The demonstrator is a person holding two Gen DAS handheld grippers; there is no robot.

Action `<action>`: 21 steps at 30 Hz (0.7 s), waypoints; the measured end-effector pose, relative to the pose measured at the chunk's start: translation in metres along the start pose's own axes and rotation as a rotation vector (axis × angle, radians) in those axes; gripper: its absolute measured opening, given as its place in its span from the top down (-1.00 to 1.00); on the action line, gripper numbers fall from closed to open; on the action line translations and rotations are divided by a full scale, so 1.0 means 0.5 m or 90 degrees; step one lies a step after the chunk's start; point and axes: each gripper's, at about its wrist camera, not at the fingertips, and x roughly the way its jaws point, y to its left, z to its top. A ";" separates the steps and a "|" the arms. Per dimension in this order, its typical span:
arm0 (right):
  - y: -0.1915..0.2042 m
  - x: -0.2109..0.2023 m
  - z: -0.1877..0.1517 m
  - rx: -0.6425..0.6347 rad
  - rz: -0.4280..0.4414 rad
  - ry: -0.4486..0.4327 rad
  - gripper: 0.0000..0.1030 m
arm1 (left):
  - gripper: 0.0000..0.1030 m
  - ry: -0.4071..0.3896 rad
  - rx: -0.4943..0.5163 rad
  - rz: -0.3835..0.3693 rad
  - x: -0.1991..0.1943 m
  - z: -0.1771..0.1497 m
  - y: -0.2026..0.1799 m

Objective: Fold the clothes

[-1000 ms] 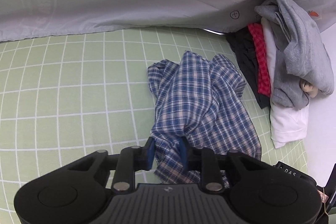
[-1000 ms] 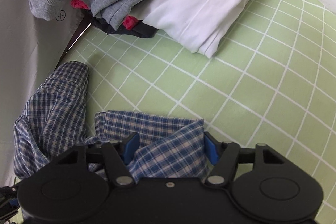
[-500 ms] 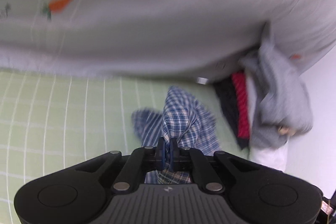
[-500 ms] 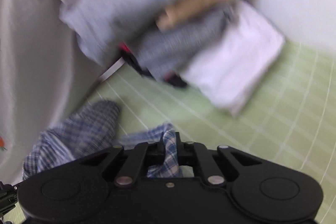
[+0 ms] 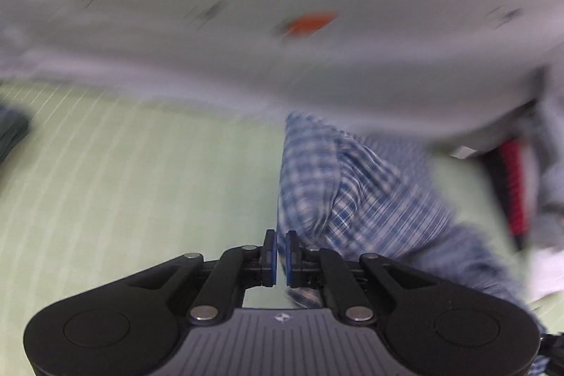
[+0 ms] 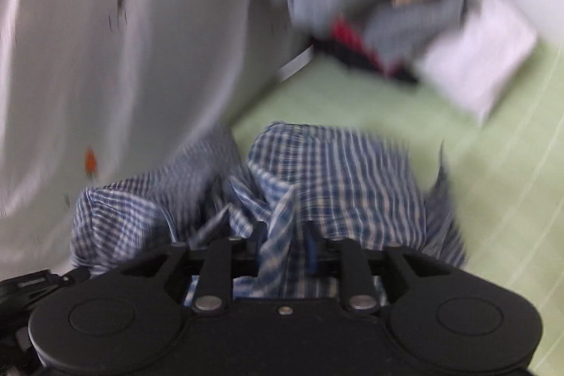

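Note:
A blue plaid shirt (image 5: 370,192) lies crumpled and partly lifted off the green checked bedsheet (image 5: 141,182). In the left wrist view my left gripper (image 5: 280,256) is shut on the shirt's edge, and the cloth stretches up and to the right from its blue pads. In the right wrist view the same shirt (image 6: 335,178) spreads just ahead of my right gripper (image 6: 283,249). Its jaws are opening, and a bunched fold of the shirt still fills the gap between them. Both views are blurred by motion.
A grey quilt with carrot prints (image 5: 282,6) hangs over the back of the bed. A pile of clothes (image 6: 423,23) with a white folded piece (image 6: 483,66) sits at the far right corner. A dark garment (image 5: 10,129) lies at the left edge.
Both grippers went from open around the shirt to closed on it and rose, lifting the cloth. The left gripper swung left, pulling the shirt out. The right jaws have since parted a little.

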 end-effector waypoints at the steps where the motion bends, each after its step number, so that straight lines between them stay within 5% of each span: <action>1: 0.002 0.010 -0.027 -0.005 -0.003 0.023 0.36 | 0.75 0.005 -0.028 0.010 -0.008 -0.011 0.034; 5: 0.002 -0.032 -0.027 -0.019 -0.017 -0.024 -0.26 | 0.48 0.009 -0.108 0.022 -0.046 -0.043 0.121; 13: -0.094 -0.037 0.038 0.011 -0.133 -0.081 -0.39 | 0.32 0.046 -0.088 0.009 -0.043 -0.088 0.089; 17: -0.152 -0.026 0.059 0.014 -0.210 -0.082 -0.51 | 0.24 0.039 -0.056 -0.040 -0.038 -0.067 0.014; 21: -0.203 0.005 0.080 -0.008 -0.290 -0.084 -0.69 | 0.10 0.029 0.000 -0.041 -0.007 -0.019 -0.079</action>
